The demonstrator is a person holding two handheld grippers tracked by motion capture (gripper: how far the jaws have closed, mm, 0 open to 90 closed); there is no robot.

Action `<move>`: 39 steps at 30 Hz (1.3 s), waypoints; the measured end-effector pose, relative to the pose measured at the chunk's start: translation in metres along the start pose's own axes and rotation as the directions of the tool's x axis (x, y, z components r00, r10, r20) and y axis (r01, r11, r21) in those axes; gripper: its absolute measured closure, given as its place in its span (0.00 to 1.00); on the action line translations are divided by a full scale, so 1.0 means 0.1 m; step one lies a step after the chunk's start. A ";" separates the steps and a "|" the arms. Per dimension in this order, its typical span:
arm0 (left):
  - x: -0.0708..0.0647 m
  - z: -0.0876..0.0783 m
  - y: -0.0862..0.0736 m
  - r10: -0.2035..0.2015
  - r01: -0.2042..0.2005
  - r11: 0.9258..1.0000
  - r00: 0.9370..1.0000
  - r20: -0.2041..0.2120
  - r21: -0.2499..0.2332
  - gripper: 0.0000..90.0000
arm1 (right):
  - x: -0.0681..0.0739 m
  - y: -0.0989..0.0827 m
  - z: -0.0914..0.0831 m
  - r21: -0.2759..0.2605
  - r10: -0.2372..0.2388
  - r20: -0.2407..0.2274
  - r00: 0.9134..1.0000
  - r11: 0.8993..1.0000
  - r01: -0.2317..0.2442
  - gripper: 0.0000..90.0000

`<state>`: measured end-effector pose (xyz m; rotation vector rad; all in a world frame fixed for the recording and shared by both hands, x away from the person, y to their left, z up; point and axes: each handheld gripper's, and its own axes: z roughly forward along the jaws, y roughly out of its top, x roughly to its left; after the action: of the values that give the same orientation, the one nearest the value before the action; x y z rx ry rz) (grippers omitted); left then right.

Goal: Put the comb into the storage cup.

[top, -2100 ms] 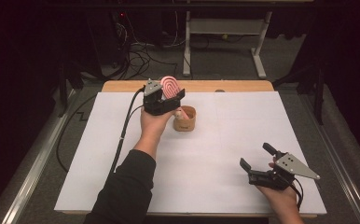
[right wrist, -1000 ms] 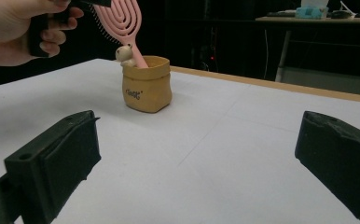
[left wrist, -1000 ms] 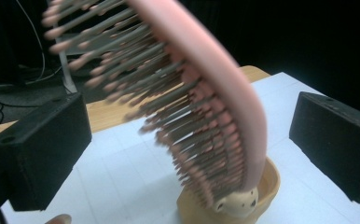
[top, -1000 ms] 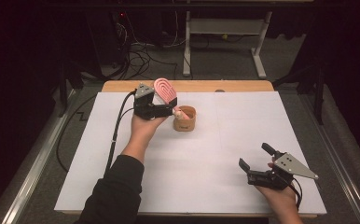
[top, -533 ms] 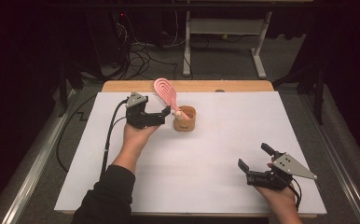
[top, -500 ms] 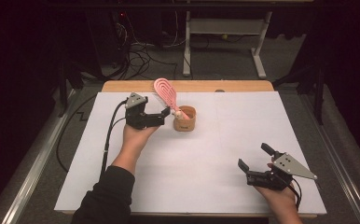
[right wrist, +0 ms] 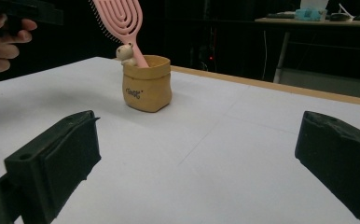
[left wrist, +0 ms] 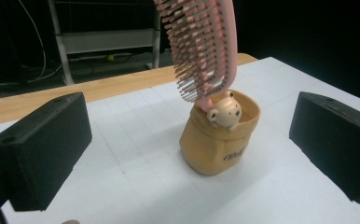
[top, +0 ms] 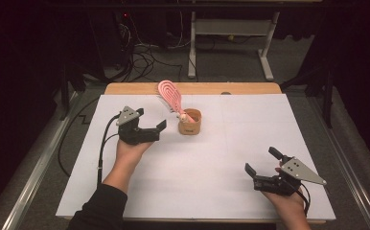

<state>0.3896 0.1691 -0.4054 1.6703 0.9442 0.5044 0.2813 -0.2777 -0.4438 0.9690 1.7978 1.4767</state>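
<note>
My left gripper (top: 150,128) has its jaws spread wide with nothing between them; in the left gripper view the two black pads (left wrist: 43,149) stand far apart at either edge, and the space between frames the pot (left wrist: 219,136) without touching it. The gripper sits just to the left of the pot, near it but clear of it, with my left hand (top: 128,152) under it and the cable (top: 102,148) trailing toward the near edge.

The pot is a small tan pouch-shaped holder standing upright on the white table cover (top: 212,158), toward the far middle. A pink hairbrush (top: 170,96) stands in it handle down, its slotted head leaning up and to the left, bristles facing my left gripper. A little bear figure (left wrist: 225,111) sits at the pot's rim, right against the brush handle.

My right gripper (top: 265,168) is well apart from all this, near the front right of the table, and its jaws are also wide open and empty; the right gripper view looks between them at the pot (right wrist: 147,83) and brush (right wrist: 120,21) in the distance.

Beyond the cover, a wooden strip (top: 240,88) of table edge shows.
</note>
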 end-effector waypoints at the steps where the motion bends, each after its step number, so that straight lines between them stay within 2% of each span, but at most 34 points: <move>1: 0.00 -0.01 -0.01 -0.001 0.001 1.000 1.000 -0.001 0.000 0.00 | 0.00 0.00 0.00 0.000 0.000 0.000 1.000 1.000 0.000 0.00; 9: 0.04 -0.22 -0.28 -0.001 0.001 1.000 1.000 -0.009 0.014 0.00 | 0.01 0.00 0.00 0.000 0.000 0.001 1.000 1.000 0.000 0.00; 14: 0.08 -0.39 -0.40 -0.008 0.008 1.000 1.000 -0.017 0.004 0.00 | 0.01 0.00 -0.01 -0.002 0.000 0.002 1.000 1.000 0.000 0.00; 21: 0.11 -0.67 -0.55 0.024 -0.024 1.000 0.999 -0.029 0.016 0.00 | 0.01 0.00 0.00 0.003 0.003 0.005 1.000 1.000 -0.003 0.00; 30: 0.12 -1.07 -0.73 0.009 -0.009 1.000 1.000 -0.030 -0.026 0.00 | 0.01 -0.01 0.00 0.008 -0.003 0.012 1.000 1.000 0.003 0.00; 34: 0.10 -1.21 -0.78 0.050 -0.052 0.998 0.997 -0.064 -0.024 0.00 | 0.01 -0.03 0.01 0.017 0.002 0.012 1.000 1.000 -0.002 0.00; 36: 0.10 -1.24 -0.79 0.046 -0.047 0.999 0.997 -0.055 -0.024 0.00 | 0.02 -0.03 0.02 0.020 0.003 0.015 1.000 1.000 -0.004 0.00; 39: 0.04 -1.27 -0.81 0.077 -0.077 0.997 0.996 -0.047 -0.016 0.00 | 0.03 -0.03 0.01 0.021 0.005 0.019 1.000 1.000 -0.005 0.00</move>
<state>0.2714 0.2552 -0.4427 1.6903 0.9093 0.6041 0.2804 -0.2751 -0.4470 0.9951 1.8018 1.4496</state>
